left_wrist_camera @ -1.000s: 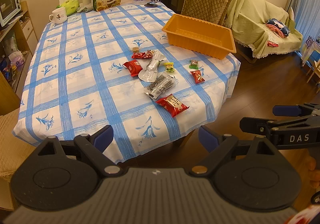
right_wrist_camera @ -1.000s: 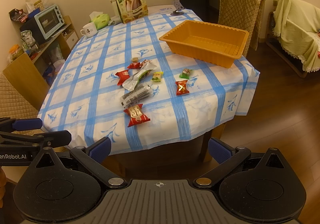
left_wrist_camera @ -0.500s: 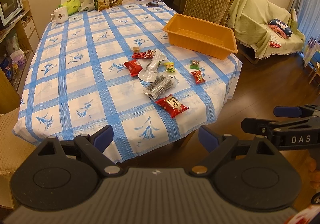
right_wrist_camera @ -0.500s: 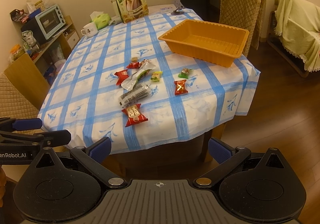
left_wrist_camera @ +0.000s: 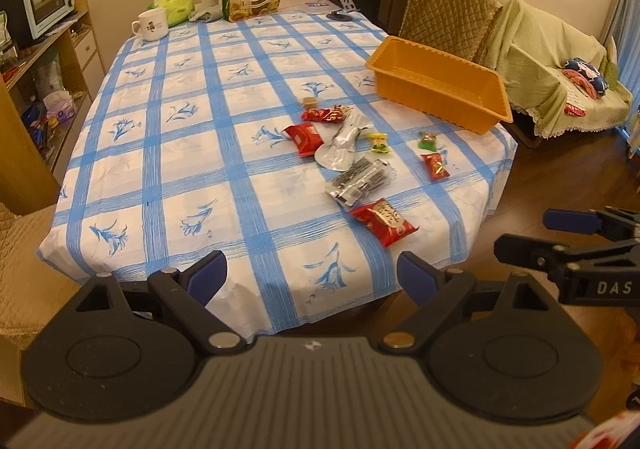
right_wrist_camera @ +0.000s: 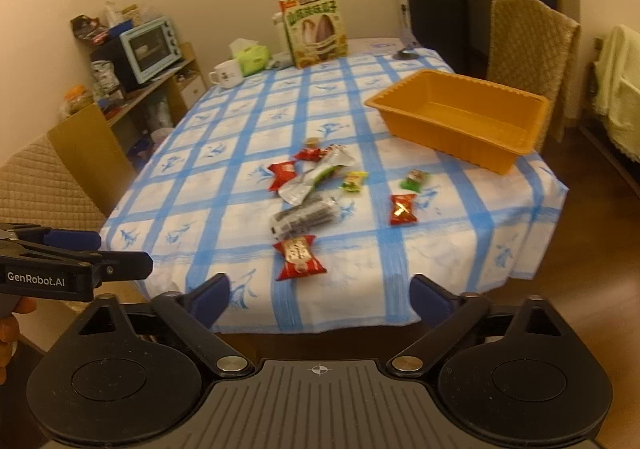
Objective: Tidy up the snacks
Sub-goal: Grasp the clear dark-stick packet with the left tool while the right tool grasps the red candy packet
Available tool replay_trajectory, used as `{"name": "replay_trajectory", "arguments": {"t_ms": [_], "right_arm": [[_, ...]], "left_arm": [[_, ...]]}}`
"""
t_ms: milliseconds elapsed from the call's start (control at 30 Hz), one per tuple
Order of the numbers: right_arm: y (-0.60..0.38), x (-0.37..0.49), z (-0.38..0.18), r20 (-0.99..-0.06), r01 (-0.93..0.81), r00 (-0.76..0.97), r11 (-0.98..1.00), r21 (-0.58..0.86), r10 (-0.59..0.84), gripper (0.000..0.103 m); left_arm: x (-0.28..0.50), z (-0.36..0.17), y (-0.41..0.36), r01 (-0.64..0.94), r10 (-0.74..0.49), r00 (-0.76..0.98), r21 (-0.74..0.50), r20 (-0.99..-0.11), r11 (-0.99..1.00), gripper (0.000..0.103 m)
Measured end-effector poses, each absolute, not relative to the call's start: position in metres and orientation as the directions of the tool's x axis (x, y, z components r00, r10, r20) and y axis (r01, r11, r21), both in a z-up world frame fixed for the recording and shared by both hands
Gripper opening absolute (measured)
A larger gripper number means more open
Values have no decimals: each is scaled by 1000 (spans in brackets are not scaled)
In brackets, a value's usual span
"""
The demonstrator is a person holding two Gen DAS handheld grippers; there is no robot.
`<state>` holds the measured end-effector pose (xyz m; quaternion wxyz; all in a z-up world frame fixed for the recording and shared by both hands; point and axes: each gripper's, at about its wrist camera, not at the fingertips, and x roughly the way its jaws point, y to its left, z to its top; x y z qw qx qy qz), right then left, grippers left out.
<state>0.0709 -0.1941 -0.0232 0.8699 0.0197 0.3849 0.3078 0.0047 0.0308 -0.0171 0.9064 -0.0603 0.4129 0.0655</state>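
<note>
Left tool [left_wrist_camera: 312, 275] held short of the table's near edge [left_wrist_camera: 280, 313], angled down toward the cloth, jaws spread wide, nothing between them. Right tool [right_wrist_camera: 319, 299] alongside, likewise tilted downward over the near edge, jaws spread with nothing between them, though just narrowed a little. Each tool visible in the other's view: right tool [left_wrist_camera: 560, 237] at the far right of the left wrist view, left tool [right_wrist_camera: 96, 253] at the far left of the right wrist view, fingers [right_wrist_camera: 12, 325] of the person's hand wrapped below its handle.

Snacks scattered mid-table, well apart from both tools: red packet [right_wrist_camera: 299, 257] nearest, dark striped packet [right_wrist_camera: 304, 217] just behind, silver pouch [left_wrist_camera: 342, 143], small red candy [right_wrist_camera: 403, 209]. Orange tray [right_wrist_camera: 452, 137] beyond on the right side of the table, holding no snacks.
</note>
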Motion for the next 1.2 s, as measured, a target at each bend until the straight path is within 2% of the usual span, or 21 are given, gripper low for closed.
{"name": "replay_trajectory", "arguments": {"t_ms": [100,400,1067,1133,1200], "right_arm": [[-181,82,-32,-650,-540,505,795,275,568,87],[-133,119,-67,-690,-601,444,761,245,572,63],[-88,161,-116,-794,-575,379,793,201,476,41],[-87,162,-117,-797,-570,377,797,202,472,31],[-87,162,-116,-795,-564,383,801,202,470,27]], "left_arm": [[8,-21,39,-182,75,643,-57,-762,982,91],[45,-39,66,-164,49,619,-68,-784,984,91],[130,-74,98,37,-96,567,-91,-818,995,88],[136,-76,97,62,-111,563,-92,-819,994,88],[142,-79,95,93,-128,558,-91,-820,991,86]]}}
